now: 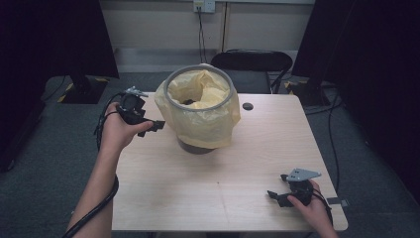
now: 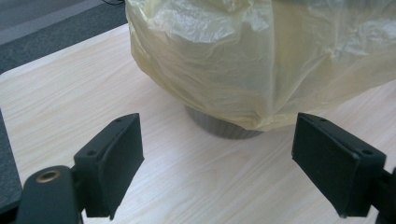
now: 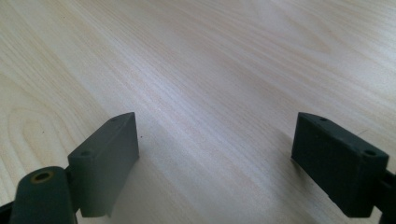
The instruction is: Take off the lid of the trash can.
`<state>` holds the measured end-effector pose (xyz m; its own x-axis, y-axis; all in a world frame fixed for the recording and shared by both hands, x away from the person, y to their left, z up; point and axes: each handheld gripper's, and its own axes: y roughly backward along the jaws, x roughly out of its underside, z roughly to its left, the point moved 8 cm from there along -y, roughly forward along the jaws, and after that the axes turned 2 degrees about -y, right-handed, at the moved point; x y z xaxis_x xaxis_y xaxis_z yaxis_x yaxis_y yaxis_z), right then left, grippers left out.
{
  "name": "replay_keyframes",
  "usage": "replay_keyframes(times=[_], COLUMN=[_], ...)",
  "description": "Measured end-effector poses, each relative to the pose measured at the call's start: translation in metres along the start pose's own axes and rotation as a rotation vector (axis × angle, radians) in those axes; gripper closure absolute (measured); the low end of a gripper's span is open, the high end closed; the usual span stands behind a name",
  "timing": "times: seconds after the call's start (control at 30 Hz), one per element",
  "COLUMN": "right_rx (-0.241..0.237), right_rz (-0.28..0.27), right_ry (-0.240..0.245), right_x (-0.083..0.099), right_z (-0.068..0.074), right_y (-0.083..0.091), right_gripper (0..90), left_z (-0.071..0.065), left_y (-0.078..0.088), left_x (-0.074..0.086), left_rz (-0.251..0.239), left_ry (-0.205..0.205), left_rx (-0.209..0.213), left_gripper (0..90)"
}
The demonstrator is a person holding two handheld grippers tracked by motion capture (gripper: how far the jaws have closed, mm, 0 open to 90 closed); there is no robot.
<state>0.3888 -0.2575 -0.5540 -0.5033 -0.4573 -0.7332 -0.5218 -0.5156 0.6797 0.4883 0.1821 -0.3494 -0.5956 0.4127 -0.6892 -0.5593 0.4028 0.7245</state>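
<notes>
Yellow bag (image 2: 261,60) draped over my bin (image 1: 199,106) sits just ahead of my left gripper (image 2: 217,163) — jaws spread, nothing between; right gripper (image 3: 215,163) spread too — over bare table (image 3: 224,60).

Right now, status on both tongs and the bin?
Left tongs open, empty, facing the bin's yellow bag. Right tongs open, empty, low over bare table. Bin upright, bag folded over rim. Nothing in the way.

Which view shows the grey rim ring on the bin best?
High view: the grey ring shows nearly whole, clamping the yellow plastic bag liner over the bin's mouth. Left gripper view catches just the bag's skirt and bin base; right gripper view, bare wooden table.
</notes>
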Motion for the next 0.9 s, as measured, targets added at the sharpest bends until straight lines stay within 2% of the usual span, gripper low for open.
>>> replay_keyframes(times=[0.17, 0.33, 0.8, 0.9], right_rx=[0.0, 0.0, 0.001, 0.003], right_rz=[0.0, 0.0, -0.001, -0.002], right_ry=[0.0, 0.001, -0.001, -0.005], right_x=[0.0, 0.0, 0.0, 0.0], right_z=[0.0, 0.0, 0.0, 0.0], right_y=[0.0, 0.0, 0.0, 0.0], right_gripper=[13.9, 13.9, 13.9, 14.0], left_z=[0.003, 0.004, -0.004, -0.004], left_y=[0.004, 0.008, 0.01, 0.011], left_x=[-0.005, -0.011, -0.037, -0.044], left_rz=[-0.009, -0.014, -0.023, -0.031], left_ry=[0.009, -0.001, -0.005, -0.007], left_rx=[-0.014, -0.018, 0.008, 0.002], left_gripper=[16.2, 16.2, 17.1, 17.5])
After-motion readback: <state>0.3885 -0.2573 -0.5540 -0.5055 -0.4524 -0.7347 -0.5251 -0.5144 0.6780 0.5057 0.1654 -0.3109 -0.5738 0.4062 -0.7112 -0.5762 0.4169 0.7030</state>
